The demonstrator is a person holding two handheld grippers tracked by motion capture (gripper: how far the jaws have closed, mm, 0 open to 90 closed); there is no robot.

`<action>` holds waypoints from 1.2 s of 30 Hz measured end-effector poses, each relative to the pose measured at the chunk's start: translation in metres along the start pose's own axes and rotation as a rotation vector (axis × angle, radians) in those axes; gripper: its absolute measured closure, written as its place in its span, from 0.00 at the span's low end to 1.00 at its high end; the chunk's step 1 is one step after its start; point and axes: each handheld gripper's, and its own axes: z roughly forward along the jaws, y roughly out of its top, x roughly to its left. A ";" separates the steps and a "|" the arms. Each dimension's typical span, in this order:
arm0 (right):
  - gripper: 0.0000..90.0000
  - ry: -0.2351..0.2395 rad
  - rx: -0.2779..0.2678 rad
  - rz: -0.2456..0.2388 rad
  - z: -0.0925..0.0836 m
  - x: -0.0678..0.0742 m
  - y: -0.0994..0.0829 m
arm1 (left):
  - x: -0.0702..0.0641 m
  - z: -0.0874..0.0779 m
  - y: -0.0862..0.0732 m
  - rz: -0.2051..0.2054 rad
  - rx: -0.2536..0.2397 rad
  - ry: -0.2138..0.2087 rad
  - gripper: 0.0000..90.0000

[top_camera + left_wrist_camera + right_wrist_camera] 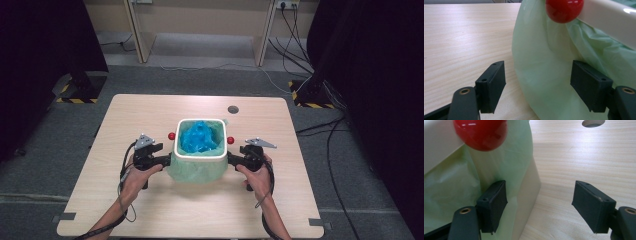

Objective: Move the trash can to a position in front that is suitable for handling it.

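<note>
A small white bin [200,156] stands mid-table, lined with a pale green bag [197,171] that drapes down its outside. Crumpled blue plastic [199,137] lies inside it. A red knob sticks out on each side [171,136] [230,140]. My left gripper [162,161] is at the bin's left side, open. In the left gripper view the green bag [544,65] bulges into the gap of my left gripper [539,72], below the red knob [564,10]. My right gripper [234,159] is open at the bin's right side. In its own view, the right gripper [540,192] has its left jaw against the bag [454,187] and its right jaw over bare table.
The light wooden table [150,110] has a round cable hole [233,109] behind the bin. Dark stands with yellow-black striped bases [75,95] [310,97] and loose cables [330,150] sit on the grey floor around it.
</note>
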 end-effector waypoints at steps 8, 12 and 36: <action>0.24 0.004 0.008 0.006 -0.001 -0.003 0.000 | -0.001 -0.009 -0.003 0.009 0.004 -0.009 0.26; 0.23 -0.004 0.006 0.010 -0.004 -0.007 0.001 | -0.002 -0.018 -0.002 0.036 -0.002 -0.008 0.25; 0.20 -0.021 -0.018 0.040 -0.019 -0.020 0.008 | -0.006 -0.042 -0.018 0.070 0.019 -0.041 0.21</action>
